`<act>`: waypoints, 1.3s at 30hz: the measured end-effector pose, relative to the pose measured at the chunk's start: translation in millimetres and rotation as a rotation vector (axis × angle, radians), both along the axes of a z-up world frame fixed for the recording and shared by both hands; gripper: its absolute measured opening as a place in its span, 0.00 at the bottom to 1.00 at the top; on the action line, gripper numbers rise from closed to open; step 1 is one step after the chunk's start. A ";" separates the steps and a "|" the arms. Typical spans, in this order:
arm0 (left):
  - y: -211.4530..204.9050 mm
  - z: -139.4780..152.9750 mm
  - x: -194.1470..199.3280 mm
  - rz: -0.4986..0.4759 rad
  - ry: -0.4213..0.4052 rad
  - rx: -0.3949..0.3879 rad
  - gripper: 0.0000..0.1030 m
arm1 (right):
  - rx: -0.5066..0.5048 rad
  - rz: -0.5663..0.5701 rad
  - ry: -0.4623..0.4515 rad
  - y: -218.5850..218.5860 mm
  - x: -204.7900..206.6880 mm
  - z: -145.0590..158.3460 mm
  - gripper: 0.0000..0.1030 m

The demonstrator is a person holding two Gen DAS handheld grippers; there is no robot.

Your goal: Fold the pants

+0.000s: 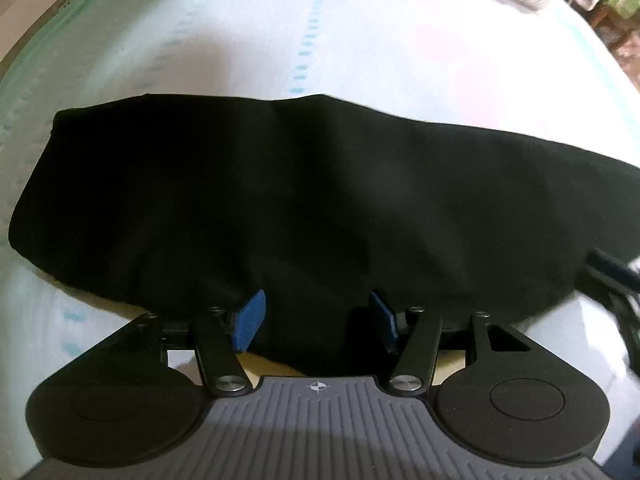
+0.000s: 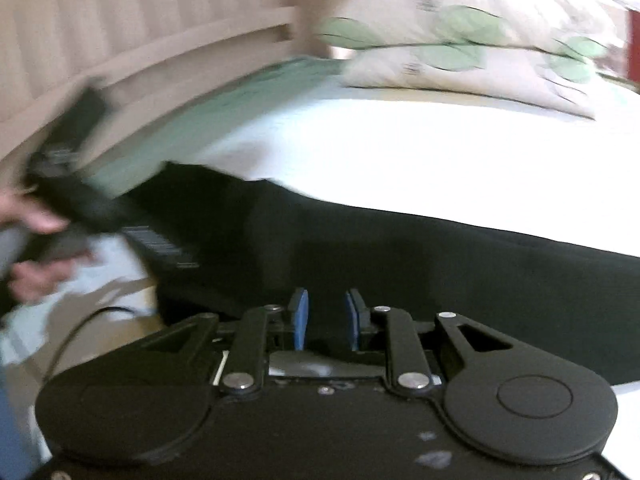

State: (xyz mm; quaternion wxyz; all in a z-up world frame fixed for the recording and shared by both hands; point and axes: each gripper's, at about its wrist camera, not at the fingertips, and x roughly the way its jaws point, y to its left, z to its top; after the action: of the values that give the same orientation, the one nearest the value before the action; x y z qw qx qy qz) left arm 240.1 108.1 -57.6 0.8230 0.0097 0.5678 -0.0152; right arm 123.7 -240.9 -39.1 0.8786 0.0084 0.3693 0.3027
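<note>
Pants: the black pants [image 1: 304, 200] lay across the bed sheet [image 1: 360, 52], already doubled into one long band.
Left to do: probably the crosswise folds.
Left gripper [image 1: 316, 320]: spread wide, its blue pads either side of the near hem, pinching nothing.
Right gripper [image 2: 326, 318]: parted more narrowly over the near edge; contact could not be told.
Writing: none was readable; pillows [image 2: 460, 36] bore only leaf prints.

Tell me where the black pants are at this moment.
The black pants lie across the white bed sheet in both views, just ahead of both grippers; the pillows sit beyond them.
</note>
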 end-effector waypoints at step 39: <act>-49.2 2.4 -51.9 -0.039 -0.105 0.029 0.59 | -0.179 -0.152 -0.005 -124.7 104.8 -48.9 0.53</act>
State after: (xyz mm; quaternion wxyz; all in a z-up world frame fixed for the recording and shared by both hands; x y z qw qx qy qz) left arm 188.2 59.0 -55.2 0.8511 0.0335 0.5235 -0.0224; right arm 228.5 -365.6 -88.0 0.8971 -0.0429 0.3910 0.2011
